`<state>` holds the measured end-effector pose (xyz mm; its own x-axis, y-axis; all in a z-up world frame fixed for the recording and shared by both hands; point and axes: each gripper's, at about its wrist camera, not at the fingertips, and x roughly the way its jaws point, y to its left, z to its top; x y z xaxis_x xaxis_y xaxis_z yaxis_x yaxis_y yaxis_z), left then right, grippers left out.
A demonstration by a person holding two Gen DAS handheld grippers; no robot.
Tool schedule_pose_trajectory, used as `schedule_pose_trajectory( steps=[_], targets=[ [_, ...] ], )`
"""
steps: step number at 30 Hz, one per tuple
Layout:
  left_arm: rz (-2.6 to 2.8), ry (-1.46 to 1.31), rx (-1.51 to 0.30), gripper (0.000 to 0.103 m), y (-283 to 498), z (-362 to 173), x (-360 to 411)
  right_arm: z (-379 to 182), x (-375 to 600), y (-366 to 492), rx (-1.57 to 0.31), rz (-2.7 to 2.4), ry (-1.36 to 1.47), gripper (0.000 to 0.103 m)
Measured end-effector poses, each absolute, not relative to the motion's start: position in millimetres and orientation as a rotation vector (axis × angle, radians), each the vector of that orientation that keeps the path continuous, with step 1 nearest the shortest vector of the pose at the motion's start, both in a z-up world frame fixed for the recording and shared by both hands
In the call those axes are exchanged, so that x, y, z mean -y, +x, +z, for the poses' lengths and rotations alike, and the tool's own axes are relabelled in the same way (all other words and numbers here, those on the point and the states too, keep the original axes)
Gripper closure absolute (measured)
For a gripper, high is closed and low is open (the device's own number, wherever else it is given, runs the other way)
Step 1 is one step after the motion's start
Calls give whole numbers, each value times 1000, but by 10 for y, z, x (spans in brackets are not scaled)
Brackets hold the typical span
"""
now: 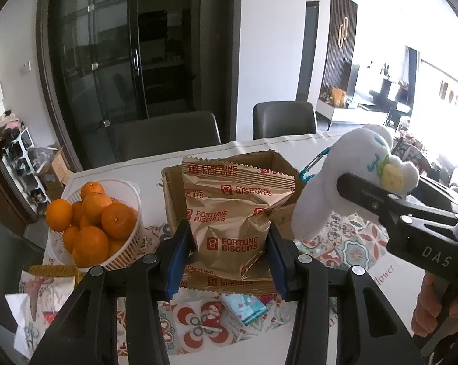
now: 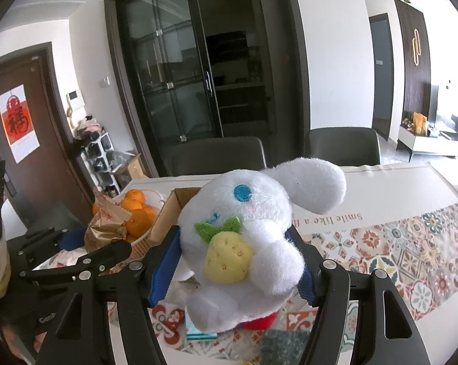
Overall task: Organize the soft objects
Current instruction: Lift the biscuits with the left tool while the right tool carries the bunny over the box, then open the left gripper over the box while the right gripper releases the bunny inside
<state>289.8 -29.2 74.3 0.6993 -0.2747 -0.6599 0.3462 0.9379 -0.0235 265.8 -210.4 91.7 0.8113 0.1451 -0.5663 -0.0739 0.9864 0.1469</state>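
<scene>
Biscuits [image 1: 229, 216] in a gold "FORTUNE BISCUITS" bag sat pinched between the blue pads of the left tongs [image 1: 227, 255], held off the counter [image 1: 289, 143] in front of an open cardboard box [image 1: 277, 161]. The bag's lower part was creased where the pads pressed it, and its top edge stood level with the box rim. Left of the box stood a white ribbed basket [image 1: 128, 252] heaped with oranges [image 1: 92, 210]. Under the bag, on the patterned cloth [image 1: 344, 243] covering the near half of the counter, lay a small blue packet [image 1: 247, 307]. To the right, the right tongs [image 2: 239, 261] were closed on a white plush [image 2: 253, 237], a long-eared toy with a blue eye and a yellow strawberry with green leaves on its front. The left wrist view showed the plush [image 1: 326, 188] lifted above the cloth, just right of the box, with a teal clip [image 1: 315, 167] hanging from it. In the right wrist view the plush filled the gap between the pads, one ear stuck out to the right, and something red showed beneath it, too hidden to tell what. Two dark chairs [image 1: 165, 133] stood at the far side of the counter, before a glass-door cabinet [image 1: 116, 48].
</scene>
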Motion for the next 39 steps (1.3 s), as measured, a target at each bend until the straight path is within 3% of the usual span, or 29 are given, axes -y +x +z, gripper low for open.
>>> schedule_pose_trajectory(
  steps=[16,32,34,36,39],
  targets=[
    [-373,142,-901,56,3871,614,458,692,2200,3820,-842,178,177,36],
    [-389,72,-1094,55,4636,110,490,179,2184,4553,-1039,180,213,36],
    [-389,75,-1109,47,4682,46,511,128,2176,4590,-1057,184,220,35],
    [-386,71,-1111,31,4692,18,517,81,2182,4616,-1066,188,226,34],
    [-372,78,-1089,29,4698,21,514,81,2212,4637,-1063,187,224,26]
  ],
)
